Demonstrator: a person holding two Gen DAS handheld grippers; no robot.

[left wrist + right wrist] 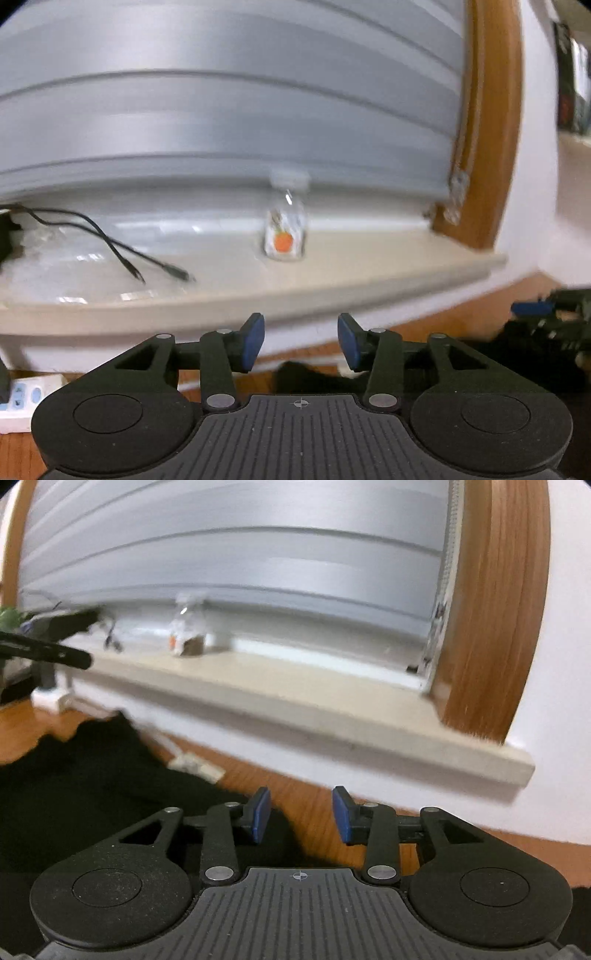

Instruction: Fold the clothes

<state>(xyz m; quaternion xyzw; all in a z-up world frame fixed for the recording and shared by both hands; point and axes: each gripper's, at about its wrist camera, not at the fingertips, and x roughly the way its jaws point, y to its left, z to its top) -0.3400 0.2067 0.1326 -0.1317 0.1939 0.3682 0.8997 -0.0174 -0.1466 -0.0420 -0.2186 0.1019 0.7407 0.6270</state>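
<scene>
A black garment (74, 786) lies on the wooden floor, spreading left and under my right gripper (301, 814), which is open and empty above the garment's edge. In the left wrist view a bit of the black garment (310, 376) shows below my left gripper (301, 341), which is open and empty and held up facing the windowsill. The other gripper (546, 317) shows dark at the right edge. Both views are motion-blurred.
A beige windowsill (332, 280) carries a small clear jar with an orange label (284, 236) and black cables (122, 247). Grey blinds (221, 110) hang behind it. A white power strip (22, 402) lies on the floor at left. A wooden window frame (491, 627) stands at right.
</scene>
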